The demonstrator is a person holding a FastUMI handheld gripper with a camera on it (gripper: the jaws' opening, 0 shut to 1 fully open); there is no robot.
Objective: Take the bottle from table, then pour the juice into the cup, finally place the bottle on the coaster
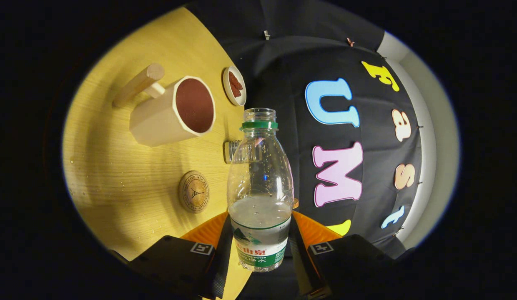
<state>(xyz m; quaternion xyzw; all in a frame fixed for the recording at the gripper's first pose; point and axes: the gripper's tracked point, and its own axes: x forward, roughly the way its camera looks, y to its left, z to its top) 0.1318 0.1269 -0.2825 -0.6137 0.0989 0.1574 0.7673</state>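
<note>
Gripper (260, 250): two black fingers closed against opposite sides of the bottle (260, 196), one on each flank of its labelled lower body, orange parts showing behind them. Bottle: clear plastic, uncapped, green ring under the open mouth, white-and-green label low on the body; roughly a third full of clear liquid, droplets clinging to the inner wall above the liquid line. It is held between the fingers and seen against the rim of the tabletop (116, 175), with the view rolled so that the wooden surface stands on edge beside it. Cup (173, 112): pale, faceted, with a long wooden handle; dark reddish inside; stands well in from the tabletop's edge, beyond the fingers. Coaster (194, 191): round, wooden, with a printed emblem; lies bare on the tabletop between the cup and the fingers, near the bottle's side but apart from it. Small dish (234, 85): white, round, holding reddish-brown pieces; sits just past the cup, close to the tabletop's edge. Small ribbed object (230, 151): silvery, partly hidden behind the bottle's shoulder, at the tabletop's edge; its kind cannot be told. Water droplets (125, 183) scattered on the wood near the coaster.
</note>
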